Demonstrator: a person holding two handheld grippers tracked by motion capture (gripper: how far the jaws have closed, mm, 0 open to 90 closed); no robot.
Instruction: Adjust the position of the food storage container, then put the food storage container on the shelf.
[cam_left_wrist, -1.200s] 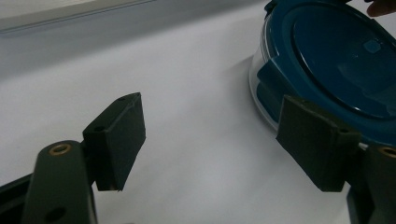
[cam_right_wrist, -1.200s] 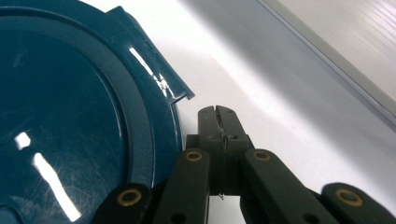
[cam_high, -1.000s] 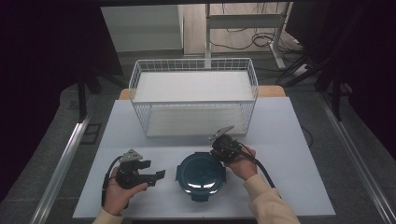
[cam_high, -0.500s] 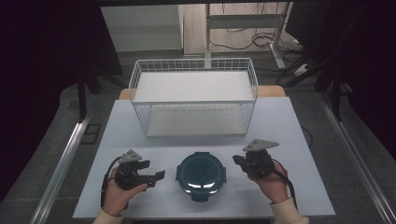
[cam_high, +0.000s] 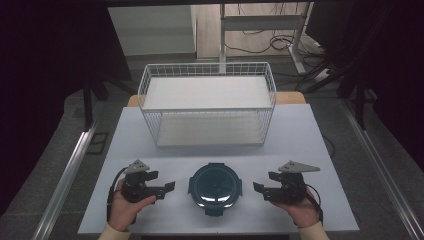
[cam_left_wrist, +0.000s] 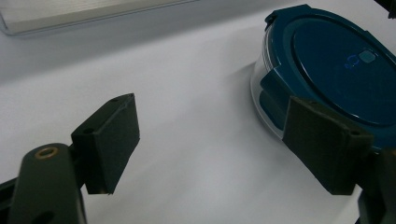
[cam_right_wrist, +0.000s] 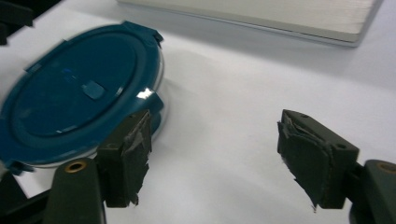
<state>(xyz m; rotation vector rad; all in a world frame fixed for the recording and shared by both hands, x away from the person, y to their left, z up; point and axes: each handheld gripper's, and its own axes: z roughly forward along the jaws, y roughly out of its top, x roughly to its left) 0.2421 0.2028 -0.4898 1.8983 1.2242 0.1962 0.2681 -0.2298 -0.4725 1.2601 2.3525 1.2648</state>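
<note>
A round clear container with a dark blue clip-on lid (cam_high: 215, 186) lies flat near the table's front edge, between my two grippers. My left gripper (cam_high: 169, 186) sits just left of it, pointing at it, open and empty. In the left gripper view the container (cam_left_wrist: 336, 60) lies beyond the right jaw of the left gripper (cam_left_wrist: 215, 135). My right gripper (cam_high: 258, 188) rests to the container's right, a short gap away, also open and empty. In the right gripper view the lid (cam_right_wrist: 79, 93) is behind the left jaw of the right gripper (cam_right_wrist: 217, 149).
A white wire basket (cam_high: 207, 102) with a pale floor stands at the back middle of the white table (cam_high: 310, 145). Its base edge (cam_left_wrist: 70, 11) (cam_right_wrist: 280, 14) crosses the top of both gripper views. Bare table lies between the basket and the container.
My right gripper has left the container's upper right rim and moved right and toward the front edge. The left gripper and the container have stayed put.
</note>
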